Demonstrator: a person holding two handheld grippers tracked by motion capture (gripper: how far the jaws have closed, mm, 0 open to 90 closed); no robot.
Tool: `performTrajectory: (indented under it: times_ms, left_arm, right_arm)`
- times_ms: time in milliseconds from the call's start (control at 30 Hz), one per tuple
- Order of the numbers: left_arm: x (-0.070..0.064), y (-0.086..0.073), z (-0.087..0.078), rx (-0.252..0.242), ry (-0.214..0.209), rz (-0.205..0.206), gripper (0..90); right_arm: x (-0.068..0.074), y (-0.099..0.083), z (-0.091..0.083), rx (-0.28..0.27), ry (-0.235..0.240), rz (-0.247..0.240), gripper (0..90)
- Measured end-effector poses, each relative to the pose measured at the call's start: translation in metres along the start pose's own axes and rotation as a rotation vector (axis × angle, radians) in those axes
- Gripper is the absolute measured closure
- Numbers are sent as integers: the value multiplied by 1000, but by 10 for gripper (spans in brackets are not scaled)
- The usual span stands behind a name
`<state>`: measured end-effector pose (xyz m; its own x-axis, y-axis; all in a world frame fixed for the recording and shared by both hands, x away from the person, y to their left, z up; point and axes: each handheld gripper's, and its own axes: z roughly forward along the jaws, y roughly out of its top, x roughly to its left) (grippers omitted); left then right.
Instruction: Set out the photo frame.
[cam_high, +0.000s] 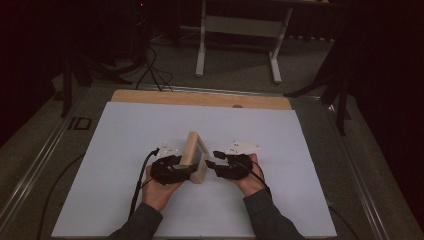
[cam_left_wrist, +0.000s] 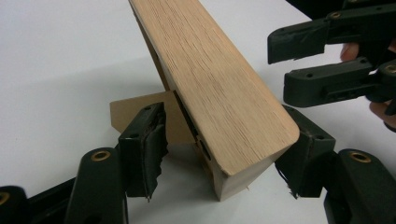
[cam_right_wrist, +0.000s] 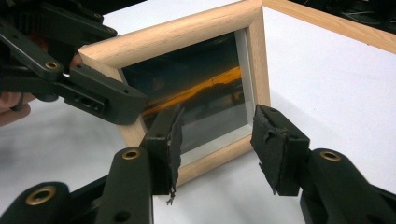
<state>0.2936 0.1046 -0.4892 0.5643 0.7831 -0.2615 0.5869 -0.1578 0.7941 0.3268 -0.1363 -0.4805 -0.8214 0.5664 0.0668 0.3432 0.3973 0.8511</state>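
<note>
1. Looking from the high view, one wooden picture frame stands on its edge near the middle of the white table. Its long axis runs away from the person, slightly tilted to the left, and its glass face looks to the right. Two grippers are there. The left gripper is at the near left end of the frame and touches it. The right gripper is just beside the glass side, with its jaws apart.

2. Seen from the left gripper view, the frame leans and its top edge goes up and away. The left gripper has one jaw on each side of the near corner: the right jaw is against the wood, the left jaw is close to the brown back stand. If it really presses, I cannot tell. The right gripper is at the upper right, jaws parted.

3. Seen from the right gripper view, the glass of the frame faces the camera. The right gripper is spread open in front of the lower edge and holds nothing. The left gripper reaches over the left corner of the frame.
</note>
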Motion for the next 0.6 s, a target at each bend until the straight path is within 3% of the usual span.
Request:
performTrajectory:
  times_ms: [367,600]
  left_arm:
    - [-1,0,1,-12,-22,-3,486]
    - [-1,0,1,-19,-22,-1,487]
  right_arm:
    - [-1,2,-4,-19,-16,1,522]
    - [-3,3,-7,-30,-23,6,522]
